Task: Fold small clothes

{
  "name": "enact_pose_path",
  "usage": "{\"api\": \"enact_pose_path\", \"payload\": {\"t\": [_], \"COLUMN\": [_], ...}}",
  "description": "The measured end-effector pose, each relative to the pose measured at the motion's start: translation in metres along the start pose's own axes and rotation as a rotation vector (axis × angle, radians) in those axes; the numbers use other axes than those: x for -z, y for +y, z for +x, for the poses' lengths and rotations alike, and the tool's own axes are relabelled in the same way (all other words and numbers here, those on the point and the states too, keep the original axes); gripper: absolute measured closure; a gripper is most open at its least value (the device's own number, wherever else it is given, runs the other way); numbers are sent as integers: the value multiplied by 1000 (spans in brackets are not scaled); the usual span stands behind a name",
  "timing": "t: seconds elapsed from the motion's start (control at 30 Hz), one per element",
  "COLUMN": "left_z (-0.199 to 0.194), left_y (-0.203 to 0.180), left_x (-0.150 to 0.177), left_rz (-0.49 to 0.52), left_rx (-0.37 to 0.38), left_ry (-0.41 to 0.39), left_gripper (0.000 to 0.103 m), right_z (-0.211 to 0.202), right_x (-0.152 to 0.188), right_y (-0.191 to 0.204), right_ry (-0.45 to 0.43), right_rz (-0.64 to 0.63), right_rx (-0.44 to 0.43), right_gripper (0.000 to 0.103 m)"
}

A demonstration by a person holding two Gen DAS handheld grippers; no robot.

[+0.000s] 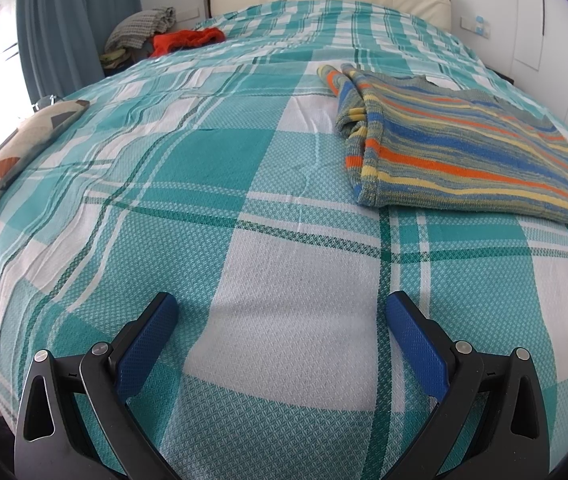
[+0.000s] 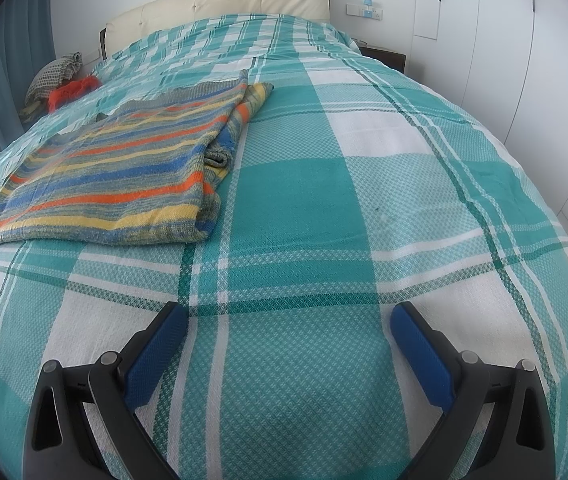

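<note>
Left wrist view: one striped knit sweater (image 1: 468, 148) lies folded on the teal plaid bedspread (image 1: 244, 184), one red garment (image 1: 186, 40) far off. Left gripper (image 1: 282, 312) and right gripper (image 2: 288, 320) both gape wide, empty, above bare bedspread, well apart from the sweater.

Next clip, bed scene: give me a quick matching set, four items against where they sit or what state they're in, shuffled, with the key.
Items:
1. striped sweater
2. orange garment
3. left hand-held gripper
4. patterned cushion

Descriptions:
A. crumpled near the head of the bed, beside a grey checked bundle
B. lying flat on the plaid bedspread, sleeves folded in
C. open, holding nothing
D. at the bed's side edge nearest the window

Pairs: 1-B, 2-A, 3-C, 4-D
</note>
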State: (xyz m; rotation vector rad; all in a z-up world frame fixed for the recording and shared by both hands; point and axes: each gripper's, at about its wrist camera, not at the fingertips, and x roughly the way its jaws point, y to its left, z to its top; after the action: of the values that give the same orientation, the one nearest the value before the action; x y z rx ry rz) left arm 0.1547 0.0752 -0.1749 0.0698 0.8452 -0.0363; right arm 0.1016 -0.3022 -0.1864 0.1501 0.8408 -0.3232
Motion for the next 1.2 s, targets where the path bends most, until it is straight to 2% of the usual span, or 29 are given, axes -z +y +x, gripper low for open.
{"api": "enact_pose_path", "payload": {"t": [0.3, 0.43, 0.53, 0.6, 0.67, 0.73, 0.83, 0.87, 0.9, 0.97, 1.03, 1.13, 1.17, 1.2], "left_z": [0, -16, -44, -63, -76, -80, -76, -70, -64, -50, -39, -37, -36, -34], "left_y": [2, 4, -10, -37, -77, -127, -203, -226, -248, -287, -309, -322, -322, -323], "left_x": [-1, -5, -7, -15, -26, -36, -42, -42, -42, -38, -34, -37, -39, -42], "left_rz": [0, 14, 52, 121, 226, 336, 478, 526, 568, 639, 678, 707, 704, 693], "left_rx": [2, 41, 150, 234, 318, 420, 562, 590, 601, 612, 612, 632, 639, 636], "left_ry": [3, 60, 35, -27, -79, -100, -105, -99, -91, -41, -14, -37, -37, -35], "left_gripper": [1, 1, 2, 2, 2, 2, 2, 6, 15, 23, 23, 27, 38, 55], "right_z": [0, -2, -6, -10, -12, -6, 18, 29, 40, 63, 83, 112, 122, 132], "right_x": [0, -1, -11, -23, -43, -70, -113, -126, -138, -157, -173, -193, -199, -203], "right_y": [0, 2, 0, -9, -21, -29, -34, -34, -34, -35, -34, -26, -22, -17], "right_ry": [0, 8, 63, 91, 98, 116, 173, 198, 222, 261, 294, 337, 359, 379], "right_rz": [-1, -10, -34, -20, 16, 45, 78, 92, 106, 151, 188, 187, 177, 164], "right_rx": [1, 16, -16, -131, -250, -304, -392, -421, -440, -483, -516, -534, -534, -533], "right_gripper": [2, 2, 2, 2, 3, 4, 11, 17, 26, 31, 35, 40, 43, 47]}}
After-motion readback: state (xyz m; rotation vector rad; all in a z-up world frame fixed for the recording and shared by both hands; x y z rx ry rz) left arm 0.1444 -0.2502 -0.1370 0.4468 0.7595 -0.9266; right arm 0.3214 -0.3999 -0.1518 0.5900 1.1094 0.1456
